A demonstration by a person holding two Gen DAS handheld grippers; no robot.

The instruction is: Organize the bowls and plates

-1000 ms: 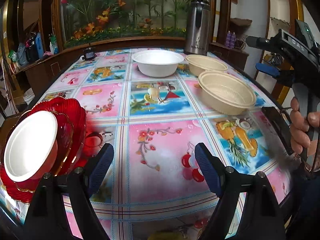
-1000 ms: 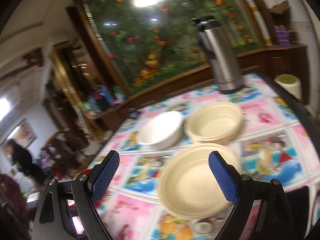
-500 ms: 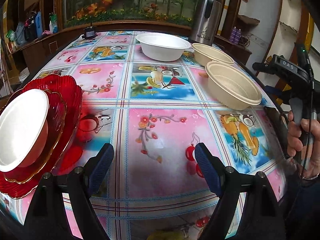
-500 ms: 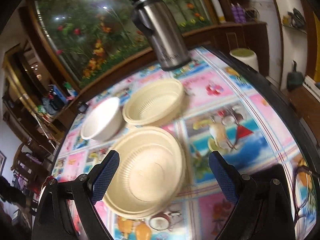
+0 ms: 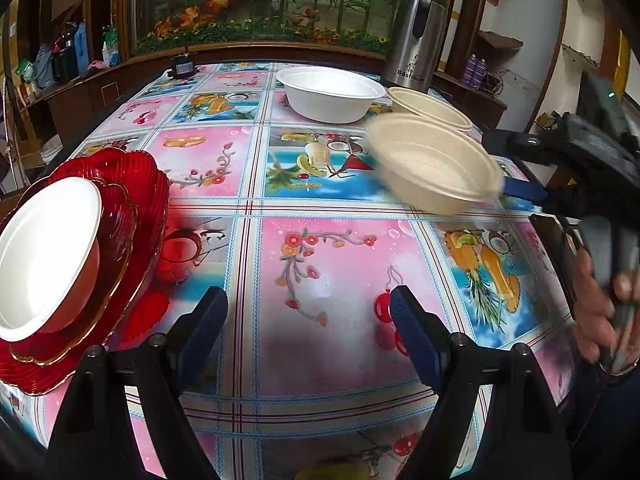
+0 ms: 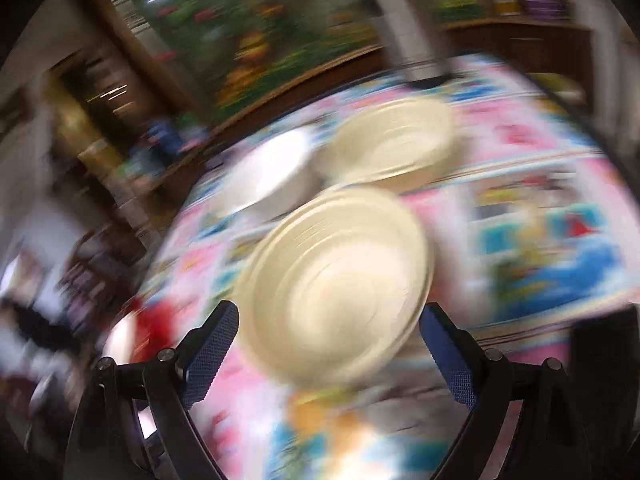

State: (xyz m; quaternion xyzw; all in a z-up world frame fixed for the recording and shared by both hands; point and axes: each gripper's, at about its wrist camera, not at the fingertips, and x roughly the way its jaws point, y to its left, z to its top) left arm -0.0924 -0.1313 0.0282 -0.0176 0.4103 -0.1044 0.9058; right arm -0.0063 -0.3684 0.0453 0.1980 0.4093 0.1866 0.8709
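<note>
The left gripper (image 5: 308,336) hangs spread wide and empty over the table (image 5: 328,264), touching nothing, with the red plates (image 5: 144,200) and a white bowl (image 5: 44,252) stacked at its left. The right gripper (image 6: 328,344) is also spread wide, its pads on either side of the near cream bowl (image 6: 332,272); blur hides whether they touch the rim. That bowl looks tilted, with another cream bowl (image 6: 392,140) and a large white bowl (image 6: 268,176) behind it.
</note>
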